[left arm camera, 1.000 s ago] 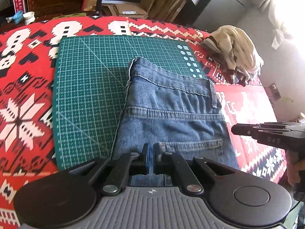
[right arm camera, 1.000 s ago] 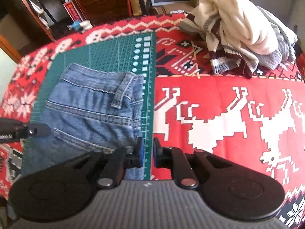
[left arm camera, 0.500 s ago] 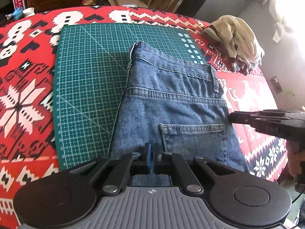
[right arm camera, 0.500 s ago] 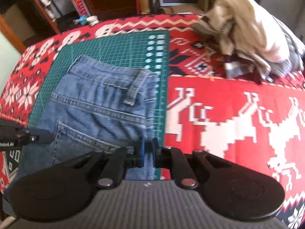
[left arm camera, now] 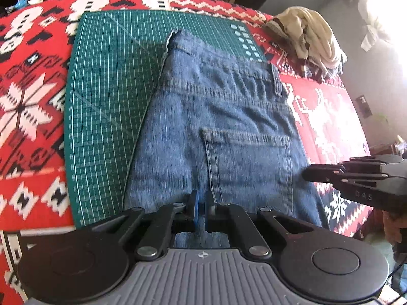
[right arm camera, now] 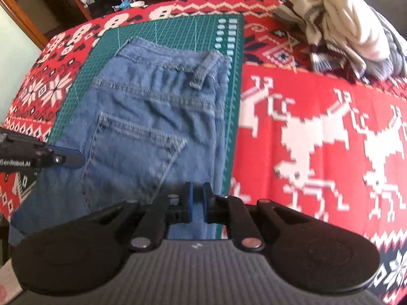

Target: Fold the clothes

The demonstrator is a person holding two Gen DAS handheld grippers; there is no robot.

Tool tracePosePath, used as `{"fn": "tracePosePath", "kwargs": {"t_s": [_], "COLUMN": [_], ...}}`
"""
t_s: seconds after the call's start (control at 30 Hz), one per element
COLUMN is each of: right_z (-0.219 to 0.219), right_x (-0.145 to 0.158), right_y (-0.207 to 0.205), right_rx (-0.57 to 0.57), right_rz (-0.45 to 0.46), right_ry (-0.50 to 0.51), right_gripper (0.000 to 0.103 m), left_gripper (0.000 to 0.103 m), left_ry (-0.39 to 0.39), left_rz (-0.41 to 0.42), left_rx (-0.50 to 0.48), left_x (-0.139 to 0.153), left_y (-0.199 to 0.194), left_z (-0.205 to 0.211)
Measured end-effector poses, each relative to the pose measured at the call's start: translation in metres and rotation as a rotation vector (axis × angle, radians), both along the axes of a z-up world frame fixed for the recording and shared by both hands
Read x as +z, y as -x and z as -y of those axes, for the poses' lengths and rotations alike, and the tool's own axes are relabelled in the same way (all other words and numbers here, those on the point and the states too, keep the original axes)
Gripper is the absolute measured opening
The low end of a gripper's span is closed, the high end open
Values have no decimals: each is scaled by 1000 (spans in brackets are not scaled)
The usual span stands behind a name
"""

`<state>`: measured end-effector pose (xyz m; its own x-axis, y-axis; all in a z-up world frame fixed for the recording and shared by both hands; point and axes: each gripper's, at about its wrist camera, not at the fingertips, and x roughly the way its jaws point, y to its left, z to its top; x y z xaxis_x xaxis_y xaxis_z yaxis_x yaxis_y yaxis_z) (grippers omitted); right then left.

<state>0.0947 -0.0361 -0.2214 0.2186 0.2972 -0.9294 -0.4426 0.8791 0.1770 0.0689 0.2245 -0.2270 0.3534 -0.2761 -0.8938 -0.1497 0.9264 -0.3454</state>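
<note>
Evidently both the left tool (left arm camera: 200,209) and right tool (right arm camera: 195,200) are clamped on the jeans (left arm camera: 223,137) lying mid-frame on the green cutting mat (left arm camera: 106,96), so lift both evenly, keeping the denim taut.

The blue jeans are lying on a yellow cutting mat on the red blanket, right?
Not quite. The mat under the jeans is green with a white grid, not yellow; both the left and right wrist views show it. The rest is right: the jeans lie on the mat, and it sits on the red patterned blanket.
</note>
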Motion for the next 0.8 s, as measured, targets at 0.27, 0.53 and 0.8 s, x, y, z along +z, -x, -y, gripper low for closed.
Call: {"fn": "tracePosePath", "kwargs": {"t_s": [0.27, 0.53, 0.8], "right_z": [15, -18, 1], "right_x": [11, 5, 6], "right_y": [32, 37, 64], "right_rx": [6, 85, 125], "right_rz": [-20, -4, -12], "right_ry": [22, 15, 64], "right_gripper": [8, 5, 5], "left_gripper": [3, 3, 3], "left_ry": [-10, -20, -26], "left_rz": [-28, -20, -50], "left_rx": [-20, -60, -90], "left_x": [5, 4, 0], "left_y": [23, 27, 47], "left_z": [14, 33, 41]}}
